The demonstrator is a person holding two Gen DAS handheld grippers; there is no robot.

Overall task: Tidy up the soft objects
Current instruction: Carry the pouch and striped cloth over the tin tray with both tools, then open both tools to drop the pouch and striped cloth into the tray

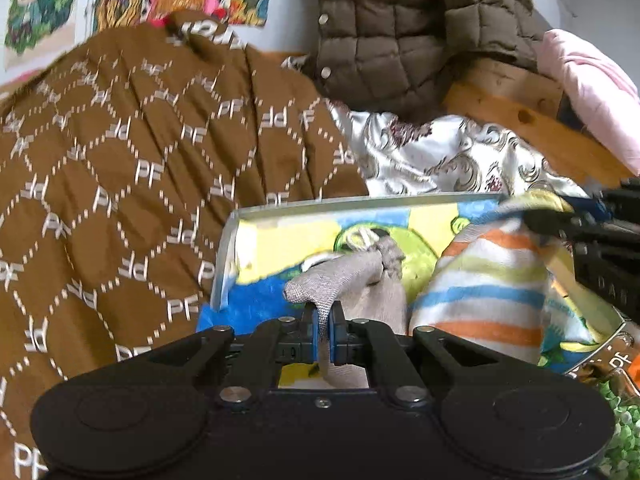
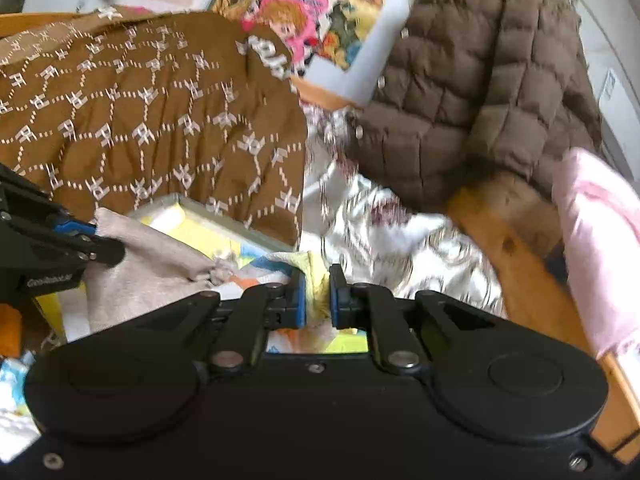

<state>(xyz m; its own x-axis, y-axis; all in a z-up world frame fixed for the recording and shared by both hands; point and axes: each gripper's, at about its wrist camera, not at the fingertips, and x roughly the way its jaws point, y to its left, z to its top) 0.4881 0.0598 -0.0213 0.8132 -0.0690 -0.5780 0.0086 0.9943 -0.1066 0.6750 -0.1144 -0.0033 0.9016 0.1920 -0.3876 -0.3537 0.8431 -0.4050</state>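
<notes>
Left gripper point(image 1: 325, 330) clamped on grey sock point(image 1: 344, 276); right gripper point(image 2: 317, 298) nearly closed, pinching striped towel point(image 1: 484, 292) edge. Both items over shallow tray point(image 1: 360, 203) on bed, near tray's right end. Brown patterned jacket point(image 1: 132, 168), quilted coat point(image 1: 404, 36), pink cloth point(image 1: 592, 92) heaped around, apparently unsorted. Judgement: early stage, most left.

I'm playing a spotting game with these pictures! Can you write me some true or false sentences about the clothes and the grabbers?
1. The left gripper pinches a grey sock. True.
2. The right gripper is wide open and holds nothing. False: it is shut on a striped sock.
3. The tin box holds a colourful cloth. True.
4. The puffy jacket is bright red. False: it is dark brown.
</notes>
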